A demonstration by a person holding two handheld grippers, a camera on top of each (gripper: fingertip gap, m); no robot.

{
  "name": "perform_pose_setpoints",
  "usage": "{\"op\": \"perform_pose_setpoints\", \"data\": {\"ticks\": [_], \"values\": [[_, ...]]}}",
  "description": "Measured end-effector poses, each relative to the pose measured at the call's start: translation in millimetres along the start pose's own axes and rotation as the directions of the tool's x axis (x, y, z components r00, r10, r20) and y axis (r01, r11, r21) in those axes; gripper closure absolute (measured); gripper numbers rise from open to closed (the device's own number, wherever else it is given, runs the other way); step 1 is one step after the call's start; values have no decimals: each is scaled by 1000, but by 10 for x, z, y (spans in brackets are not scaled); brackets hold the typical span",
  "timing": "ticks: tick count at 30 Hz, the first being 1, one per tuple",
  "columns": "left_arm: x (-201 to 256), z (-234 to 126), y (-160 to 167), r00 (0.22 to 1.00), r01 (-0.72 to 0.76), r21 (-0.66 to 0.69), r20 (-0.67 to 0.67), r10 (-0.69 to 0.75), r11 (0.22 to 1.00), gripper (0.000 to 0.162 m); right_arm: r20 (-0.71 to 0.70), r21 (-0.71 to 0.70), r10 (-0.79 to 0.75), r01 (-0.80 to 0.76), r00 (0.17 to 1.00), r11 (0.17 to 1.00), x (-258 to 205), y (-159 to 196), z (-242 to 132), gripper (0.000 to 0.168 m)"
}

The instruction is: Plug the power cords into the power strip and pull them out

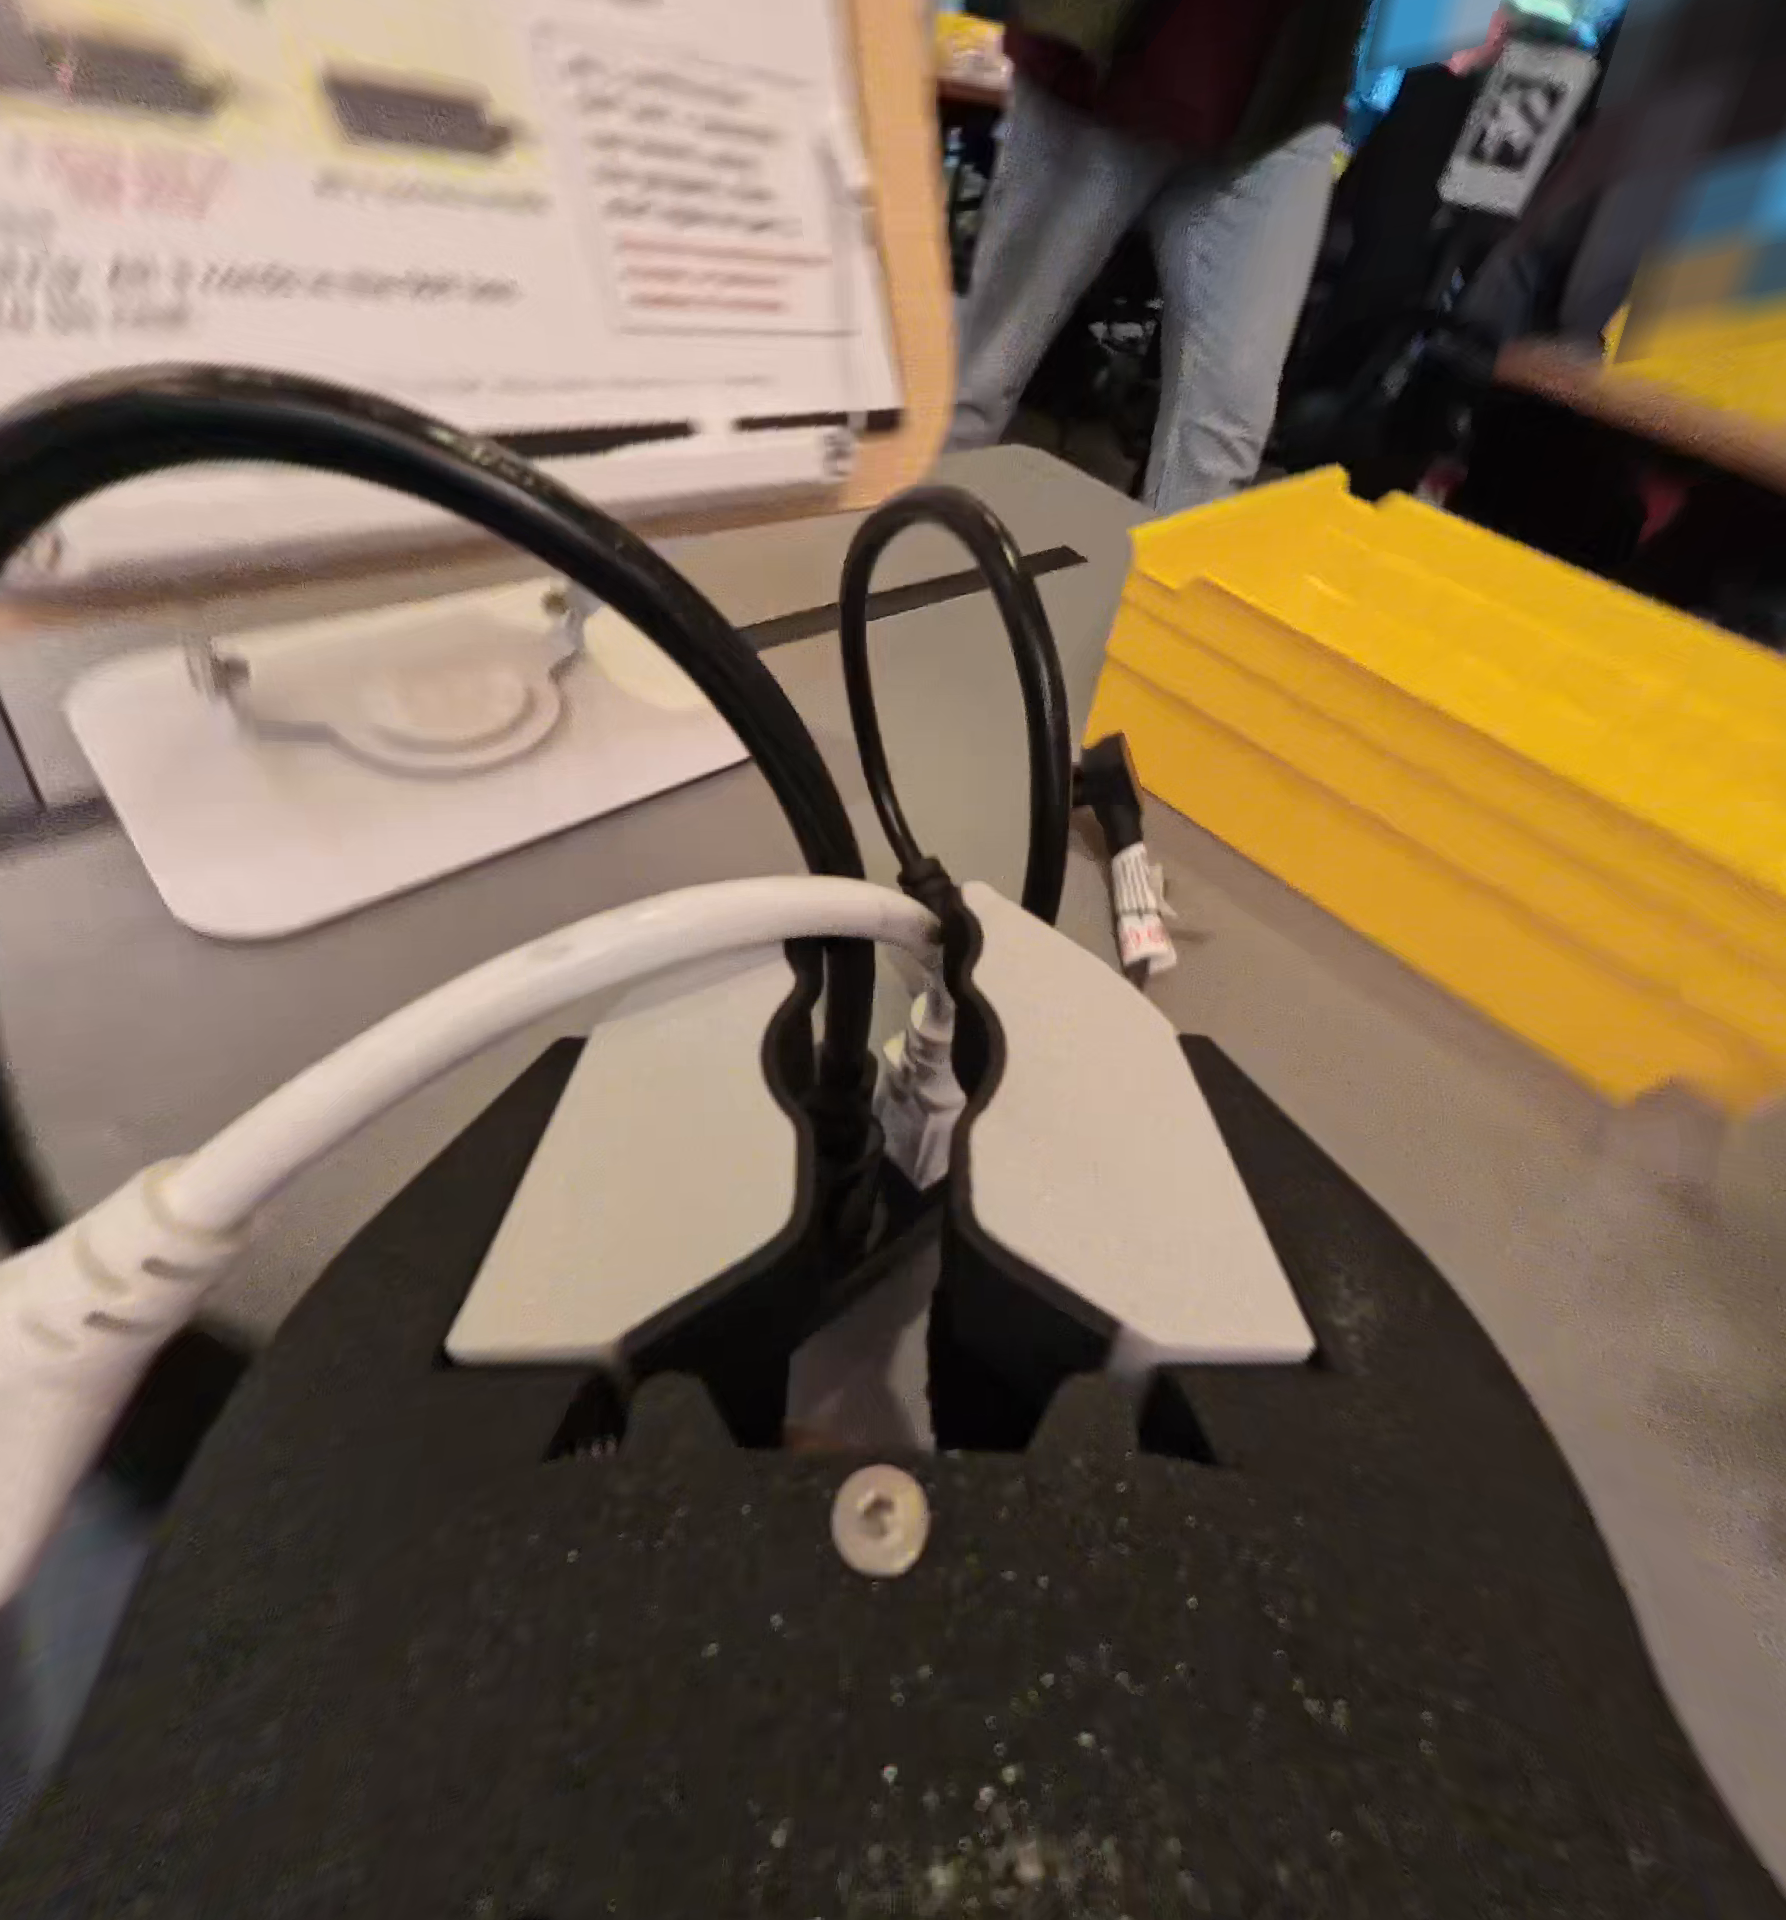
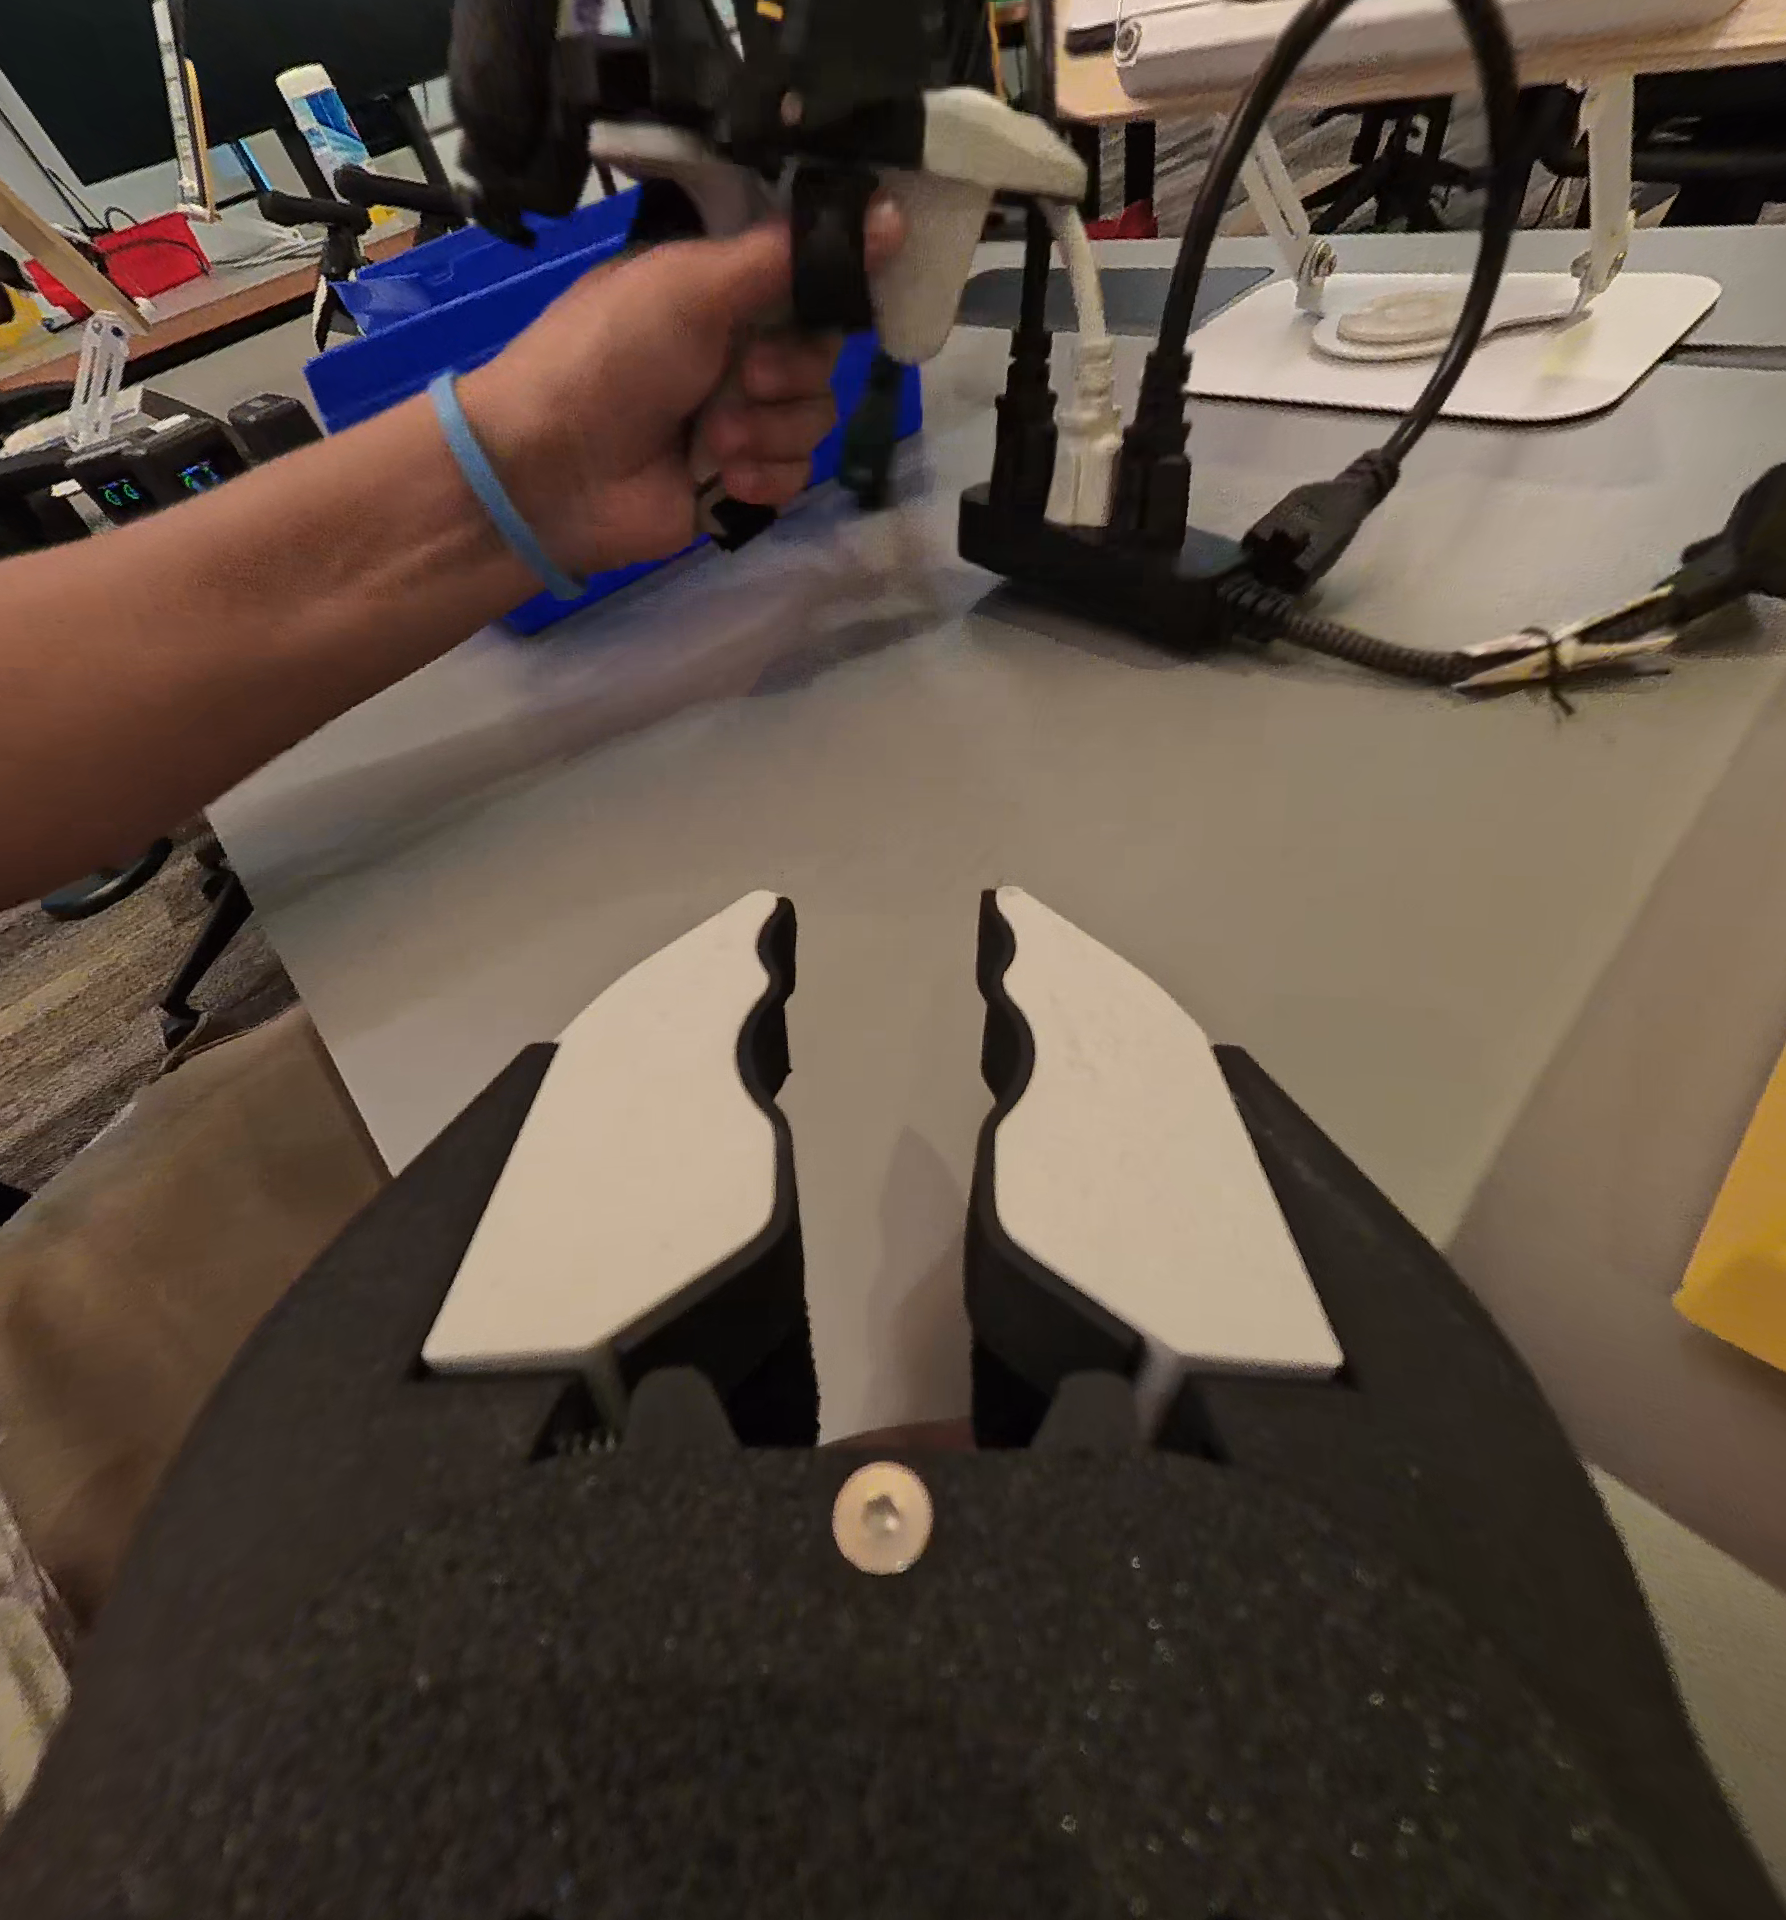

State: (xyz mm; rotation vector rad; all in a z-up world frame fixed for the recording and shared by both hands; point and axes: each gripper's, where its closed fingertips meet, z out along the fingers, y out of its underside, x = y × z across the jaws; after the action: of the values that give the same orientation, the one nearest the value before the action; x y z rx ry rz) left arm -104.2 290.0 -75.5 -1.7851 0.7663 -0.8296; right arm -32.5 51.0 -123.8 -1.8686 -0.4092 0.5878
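Note:
My left gripper [image 1: 936, 914] has its jaws closed around a thick black power cord [image 1: 660, 582] and a white power cord [image 1: 556, 966], which pass down between the fingers. A white connector [image 1: 37, 1351] hangs close at the lower left. In the right wrist view a hand [image 2: 640, 416] holds that left gripper [image 2: 972, 208] above the black power strip [image 2: 1097, 561]. A black plug [image 2: 1024, 416], a white plug [image 2: 1086, 436] and another black plug [image 2: 1159, 436] stand in the strip. My right gripper [image 2: 889, 904] is open and empty over the grey table [image 2: 1076, 810], well short of the strip.
Stacked yellow bins [image 1: 1491, 779] sit to the right, also seen at the right wrist view's edge [image 2: 1782, 1195]. A blue bin [image 2: 432, 301] is behind the hand. A white stand base [image 2: 1440, 332] lies beyond the strip. A loose black plug [image 2: 1782, 540] lies at the right. A person [image 1: 1128, 260] stands behind. Tip to tip, the grippers are about 25 centimeters apart.

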Motion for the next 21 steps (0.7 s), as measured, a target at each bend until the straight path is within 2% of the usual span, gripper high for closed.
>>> {"op": "perform_pose_setpoints", "data": {"ticks": [1, 4, 9, 14, 18, 21], "values": [[79, -72, 16, 997, -79, 14, -14, 79, 997, 141, 0, 3, -5, 5, 1000, 1000, -4, -3, -3, 135], [207, -309, 210, 985, -152, 15, -75, 153, 988, 141, 7, -21, -24, 24, 1000, 999, -18, 41, 18, 135], [453, -783, 413, 986, -83, -31, -145, 78, 996, 143, 100, -79, -51, 59, 994, 995, -220, 127, 84, 132], [621, -1007, 528, 977, -60, -22, -207, 55, 998, 142, 278, -164, -96, 146, 956, 976, -448, 188, 232, 124], [697, -1069, 564, 962, -71, -38, -268, 58, 997, 142, 277, -117, -149, 188, 949, 975, -357, -71, 454, 119], [742, -1110, 584, 953, -75, -34, -297, 62, 997, 142, 254, -163, -216, 261, 943, 951, -219, -132, 689, 120]]}}
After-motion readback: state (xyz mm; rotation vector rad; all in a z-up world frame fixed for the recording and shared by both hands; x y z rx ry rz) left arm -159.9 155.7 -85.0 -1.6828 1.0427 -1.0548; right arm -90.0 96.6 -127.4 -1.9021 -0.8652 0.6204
